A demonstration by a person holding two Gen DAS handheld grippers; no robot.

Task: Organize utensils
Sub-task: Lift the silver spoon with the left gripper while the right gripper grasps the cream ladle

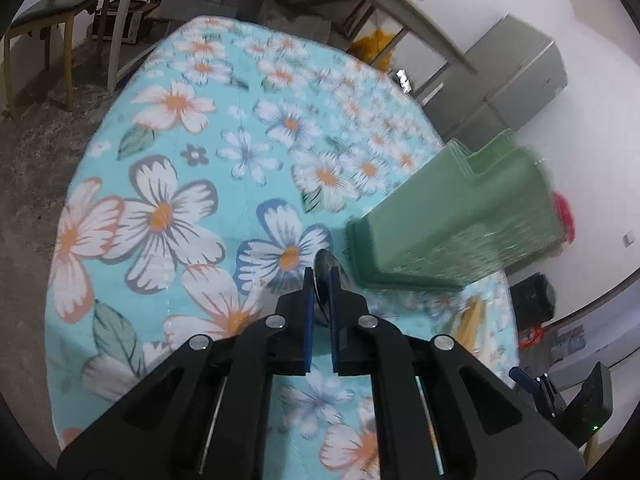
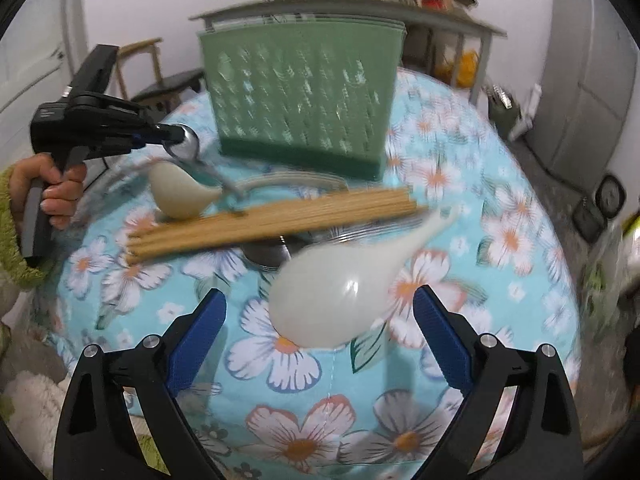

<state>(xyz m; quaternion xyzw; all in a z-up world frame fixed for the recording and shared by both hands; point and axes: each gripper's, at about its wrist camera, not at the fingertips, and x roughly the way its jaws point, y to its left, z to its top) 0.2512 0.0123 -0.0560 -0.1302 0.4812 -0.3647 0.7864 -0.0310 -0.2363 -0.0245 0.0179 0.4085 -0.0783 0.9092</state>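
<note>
Blue-padded and spread wide, the right tool (image 2: pixel 318 330) hangs empty above the flowered worktop (image 2: pixel 280 400). Just ahead of it, between the pads in the picture but blurred, is a large white spoon (image 2: pixel 332 292); whether it lies flat on the cloth or sits slightly above it I cannot tell. Its bowl is toward the tool and its handle tapers away to the upper right, so its long axis runs diagonally across the line of the fingers.

Beyond it a bundle of wooden chopsticks (image 2: pixel 276 226) lies crosswise, a second white spoon (image 2: pixel 180 196) rests at its left end, and a green slotted utensil holder (image 2: pixel 300 100) stands upright behind them all.

To the left, the left tool (image 1: pixel 320 280) is clamped shut on a metal spoon (image 1: pixel 325 270), whose bowl pokes out beyond the fingertips. From that wrist view the holder is close by, to the front right, so this hand seems the nearer one to drop its load in; that would likely mean carrying the spoon over the holder's rim and tipping it handle-down. A hand (image 2: pixel 56 188) in a fuzzy green sleeve grips that tool's handle.

Light blue cloth with white and orange flowers covers the worktop. Around it are a wooden bench, a cluttered grey shelf and a grey cabinet against white walls.
</note>
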